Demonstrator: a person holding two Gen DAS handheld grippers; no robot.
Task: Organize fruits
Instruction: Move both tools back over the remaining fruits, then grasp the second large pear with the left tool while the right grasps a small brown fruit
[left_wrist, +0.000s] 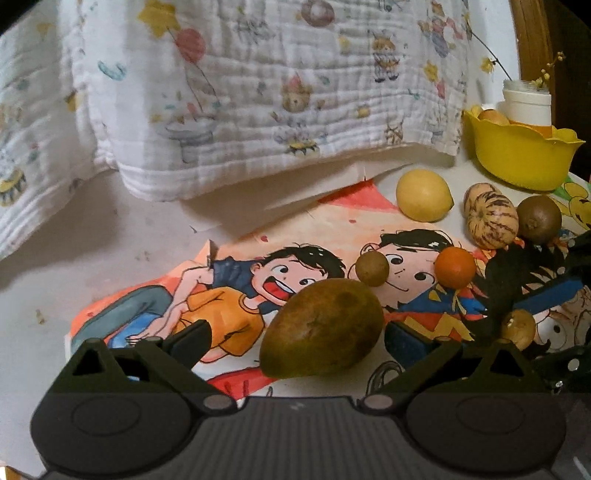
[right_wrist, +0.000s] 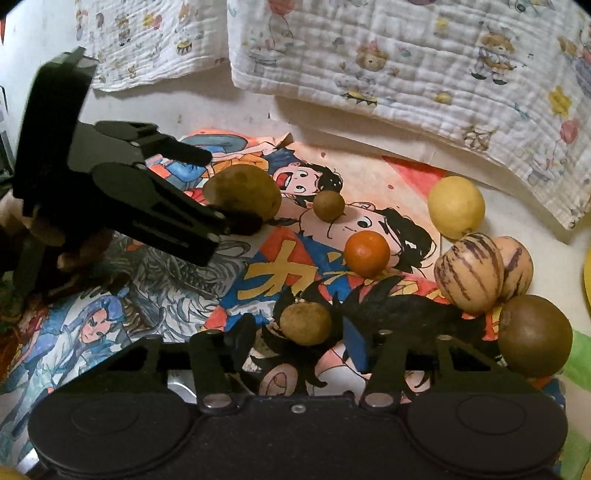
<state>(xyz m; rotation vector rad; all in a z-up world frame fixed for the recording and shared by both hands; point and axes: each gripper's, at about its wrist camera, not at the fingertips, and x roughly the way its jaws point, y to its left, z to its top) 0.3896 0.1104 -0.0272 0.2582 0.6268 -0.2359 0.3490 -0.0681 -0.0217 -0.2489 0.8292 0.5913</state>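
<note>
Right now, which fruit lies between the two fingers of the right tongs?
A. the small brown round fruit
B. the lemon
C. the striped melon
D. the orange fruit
A: in the right wrist view the small brown round fruit sits between the fingers of the right tongs, while the lemon, orange fruit and striped melon lie farther away.

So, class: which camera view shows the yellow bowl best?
The left wrist view: the yellow bowl appears nearly whole at the far right, fruit inside, a white jar behind it. The right wrist view catches only a yellow sliver at its right edge.
</note>
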